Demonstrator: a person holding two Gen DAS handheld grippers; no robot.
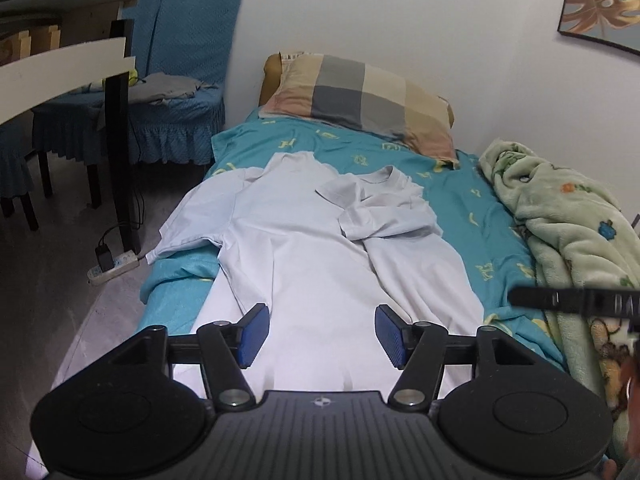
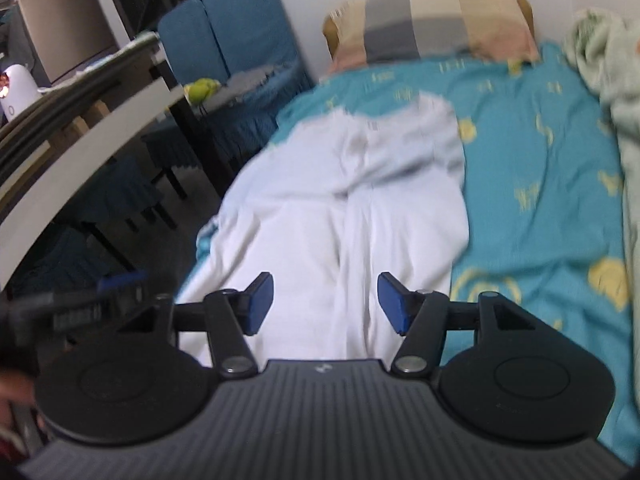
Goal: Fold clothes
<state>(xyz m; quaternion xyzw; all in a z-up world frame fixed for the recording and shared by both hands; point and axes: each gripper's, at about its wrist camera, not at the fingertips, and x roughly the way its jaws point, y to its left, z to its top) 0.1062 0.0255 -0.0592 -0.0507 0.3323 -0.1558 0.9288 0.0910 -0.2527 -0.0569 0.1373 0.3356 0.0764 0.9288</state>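
Observation:
A white T-shirt (image 1: 304,240) lies on the teal bed sheet (image 1: 460,208), collar toward the pillow. Its right side and sleeve are folded inward over the body; its left sleeve (image 1: 200,216) spreads toward the bed's left edge. My left gripper (image 1: 322,334) is open and empty above the shirt's lower part. In the blurred right wrist view, my right gripper (image 2: 325,304) is open and empty over the shirt (image 2: 352,200), close to its right edge. The right gripper's tip also shows at the right edge of the left wrist view (image 1: 576,300).
A checked pillow (image 1: 360,96) lies at the bed's head. A green fleece blanket (image 1: 560,216) is bunched along the bed's right side. Blue-covered chairs (image 1: 180,60), a table (image 1: 60,40) and a power strip (image 1: 114,268) on the floor stand left of the bed.

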